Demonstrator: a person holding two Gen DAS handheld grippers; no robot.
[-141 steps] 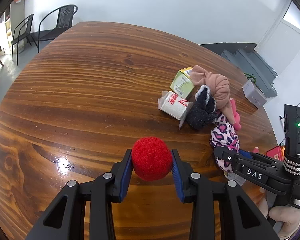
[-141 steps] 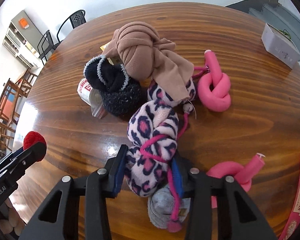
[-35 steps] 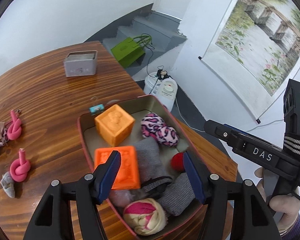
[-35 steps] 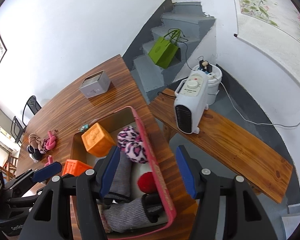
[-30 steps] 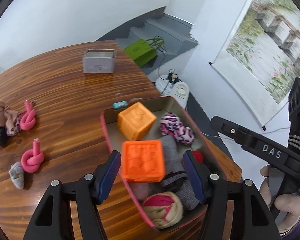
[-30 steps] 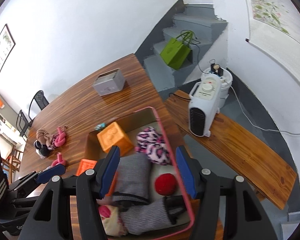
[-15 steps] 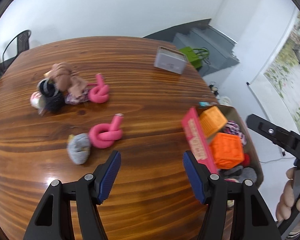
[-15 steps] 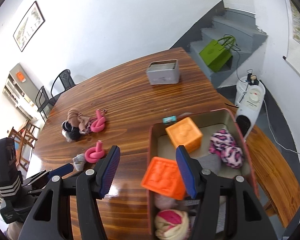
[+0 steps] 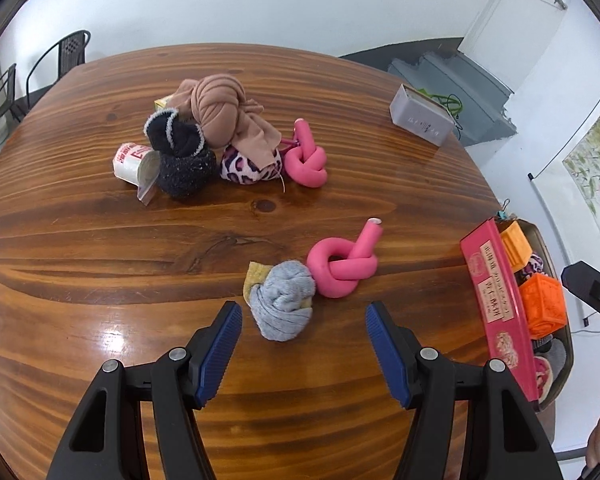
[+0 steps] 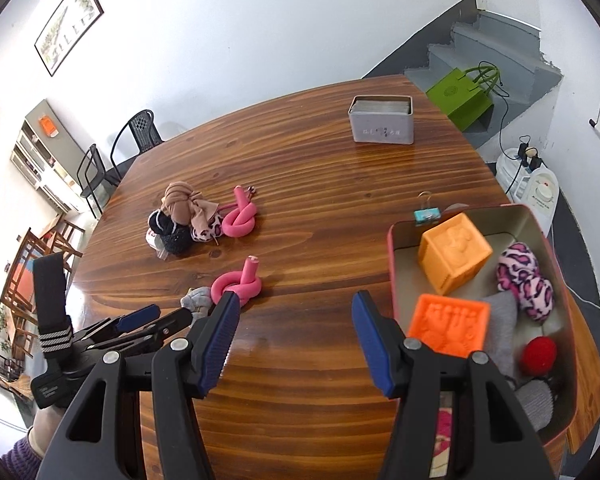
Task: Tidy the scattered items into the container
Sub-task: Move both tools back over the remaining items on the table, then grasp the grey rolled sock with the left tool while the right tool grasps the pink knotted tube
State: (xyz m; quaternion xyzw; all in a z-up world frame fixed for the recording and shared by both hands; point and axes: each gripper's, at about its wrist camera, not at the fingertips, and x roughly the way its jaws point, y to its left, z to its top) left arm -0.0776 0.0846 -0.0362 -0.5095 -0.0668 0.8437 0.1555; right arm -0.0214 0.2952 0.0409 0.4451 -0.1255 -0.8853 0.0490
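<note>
My left gripper (image 9: 303, 322) is open and empty, just short of a rolled grey sock (image 9: 283, 300) with a pink foam knot (image 9: 342, 265) beside it. Farther back lie a brown cloth bundle (image 9: 220, 110), a black fuzzy sock (image 9: 182, 156), a leopard-print sock (image 9: 248, 166), a white packet (image 9: 132, 162) and a second pink knot (image 9: 306, 158). The red tin container (image 10: 392, 276) at the table's right edge holds two orange blocks (image 10: 454, 252), a leopard sock (image 10: 524, 280), a red pom-pom (image 10: 539, 355) and grey socks. My right gripper (image 10: 294, 326) is open and empty, left of the tin.
A grey metal box (image 10: 381, 120) stands at the table's far side. A blue binder clip (image 10: 427, 213) lies by the tin's far corner. Black chairs (image 10: 140, 130) stand beyond the table. A green bag (image 10: 464, 96) and a white heater (image 10: 534, 190) are on the floor at right.
Both grippers let go of the red pom-pom and leopard sock into the tin, then swung left to the table. The left one has closed in on the grey sock.
</note>
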